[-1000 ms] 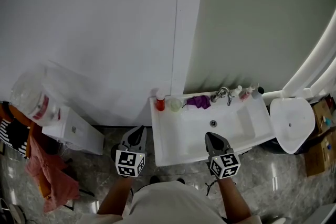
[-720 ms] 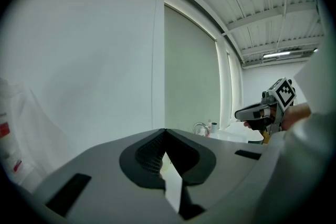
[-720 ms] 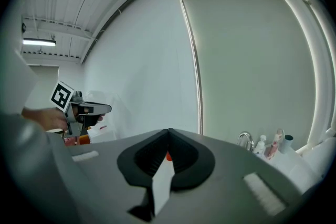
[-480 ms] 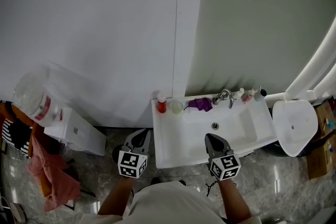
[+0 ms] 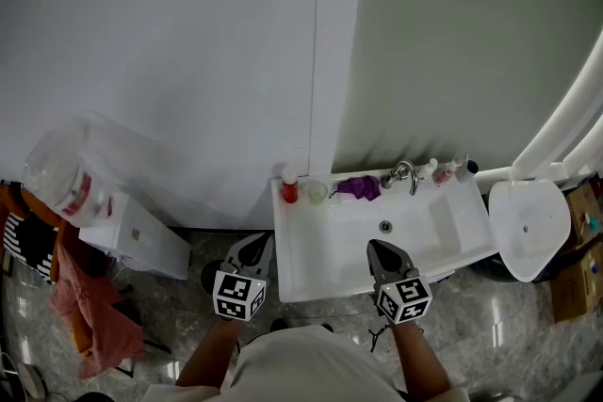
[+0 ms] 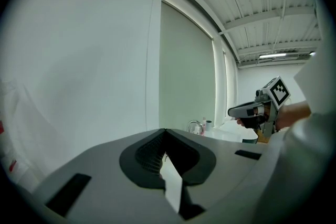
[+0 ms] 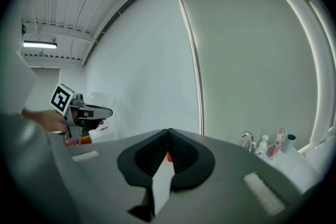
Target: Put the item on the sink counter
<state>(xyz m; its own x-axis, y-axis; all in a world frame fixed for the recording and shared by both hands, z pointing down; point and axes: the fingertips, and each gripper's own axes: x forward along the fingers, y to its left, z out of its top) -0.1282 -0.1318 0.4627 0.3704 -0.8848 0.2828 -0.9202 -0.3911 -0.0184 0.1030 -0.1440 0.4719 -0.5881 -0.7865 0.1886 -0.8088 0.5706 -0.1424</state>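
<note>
Both tools are clenched on nothing: my left tool (image 5: 252, 241) hangs off the white ceramic sink bench's (image 5: 316, 259) front left corner, my right tool (image 5: 374, 245) over its front edge. Only the head view shows the crumpled purple cloth (image 5: 359, 187). A small red white-capped bottle (image 5: 289, 188) stands upright at the back left corner, well beyond both.

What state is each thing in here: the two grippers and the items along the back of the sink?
left gripper: shut, holding nothing
right gripper: shut, holding nothing
red bottle: standing upright
cup: upright, mouth up
purple cloth: crumpled, lying beside the faucet
</note>
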